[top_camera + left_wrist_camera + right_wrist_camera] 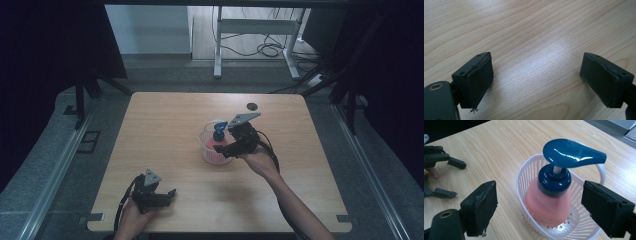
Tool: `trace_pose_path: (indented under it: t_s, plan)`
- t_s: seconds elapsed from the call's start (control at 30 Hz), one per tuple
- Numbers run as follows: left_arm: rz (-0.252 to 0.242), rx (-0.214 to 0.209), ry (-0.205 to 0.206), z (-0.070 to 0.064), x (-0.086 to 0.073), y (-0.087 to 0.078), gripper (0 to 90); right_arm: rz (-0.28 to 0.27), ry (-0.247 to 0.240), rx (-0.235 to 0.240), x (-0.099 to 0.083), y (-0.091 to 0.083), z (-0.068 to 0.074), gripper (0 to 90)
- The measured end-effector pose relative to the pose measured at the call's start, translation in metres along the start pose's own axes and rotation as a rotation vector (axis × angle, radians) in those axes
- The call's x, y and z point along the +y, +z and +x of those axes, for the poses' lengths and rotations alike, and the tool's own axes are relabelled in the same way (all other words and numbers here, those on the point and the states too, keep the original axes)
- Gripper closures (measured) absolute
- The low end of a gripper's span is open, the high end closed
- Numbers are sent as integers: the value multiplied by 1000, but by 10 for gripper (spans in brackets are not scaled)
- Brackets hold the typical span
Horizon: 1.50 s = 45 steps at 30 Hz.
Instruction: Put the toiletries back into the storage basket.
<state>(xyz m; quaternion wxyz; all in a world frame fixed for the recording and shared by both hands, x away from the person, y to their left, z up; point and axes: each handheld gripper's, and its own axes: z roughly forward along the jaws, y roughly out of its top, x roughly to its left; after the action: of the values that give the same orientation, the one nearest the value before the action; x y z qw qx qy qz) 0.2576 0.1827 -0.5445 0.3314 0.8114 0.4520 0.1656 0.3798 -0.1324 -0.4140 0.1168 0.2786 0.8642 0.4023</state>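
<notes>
Over the white basket, the right gripper hangs spread beside the pink pump bottle; the left gripper, spread, rests low on the desk.

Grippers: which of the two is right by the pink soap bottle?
The right gripper. Its open jaws sit beside the pink soap bottle standing in the white basket, while the left gripper rests apart near the table's front edge.

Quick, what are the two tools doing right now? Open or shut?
Left tool: open, holding nothing, just above the bare table.
Right tool: open, holding nothing, jaws apart on either side of the pink pump bottle in the white basket.
</notes>
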Motion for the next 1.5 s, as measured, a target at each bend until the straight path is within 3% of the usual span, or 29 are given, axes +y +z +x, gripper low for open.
trace_pose_path:
  t_s: [0.87, 1.5]
  plan:
    - [0, 1, 2, 0, 0, 0, 113, -4, -5, 27, -28, -24, 6, 136]
    - [-1, 1, 2, 0, 0, 0, 113, 12, -24, 11, -55, -38, 11, 132]
